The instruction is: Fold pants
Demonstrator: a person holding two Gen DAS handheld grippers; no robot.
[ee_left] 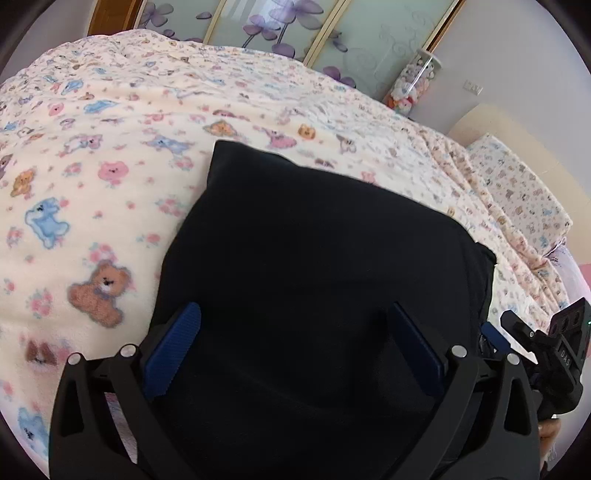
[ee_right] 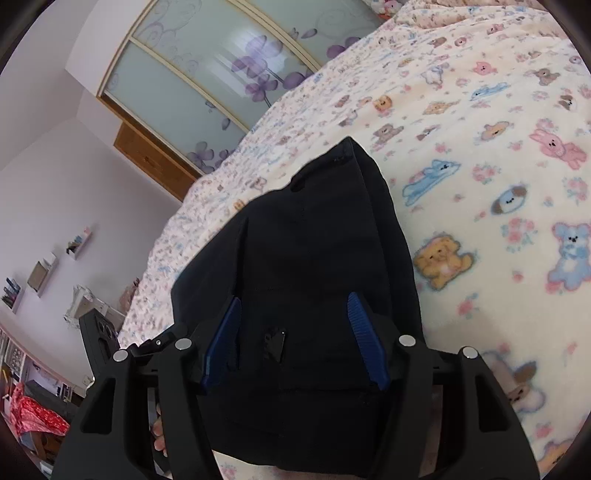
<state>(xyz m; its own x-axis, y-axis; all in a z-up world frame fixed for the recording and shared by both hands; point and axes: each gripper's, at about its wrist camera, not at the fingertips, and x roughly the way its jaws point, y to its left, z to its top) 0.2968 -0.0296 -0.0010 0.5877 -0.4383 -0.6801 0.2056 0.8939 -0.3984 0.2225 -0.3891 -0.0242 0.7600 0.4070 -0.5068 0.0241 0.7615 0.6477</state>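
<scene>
Black pants [ee_left: 314, 240], folded into a compact rectangle, lie on a bed under a cream blanket printed with cartoon animals [ee_left: 92, 184]. In the left wrist view my left gripper [ee_left: 295, 321] stands wide open just above the near part of the pants, its blue pads [ee_left: 184, 332] clear of the cloth's sides. The right wrist view shows the same pants [ee_right: 325, 229] from the other side. My right gripper [ee_right: 293, 310] hovers over them half spread, open, with the black fabric under and between its blue pads [ee_right: 360, 325]. Part of the right-hand tool's black housing [ee_left: 561, 347] shows at the right edge.
Sliding wardrobe doors with purple flowers [ee_left: 277, 26] stand behind the bed. A matching pillow [ee_left: 517, 192] lies at the right, and a clear tube of plush toys [ee_left: 410, 85] is by the wall. Wall shelves [ee_right: 40, 273] and red cloth [ee_right: 37, 413] are at the left.
</scene>
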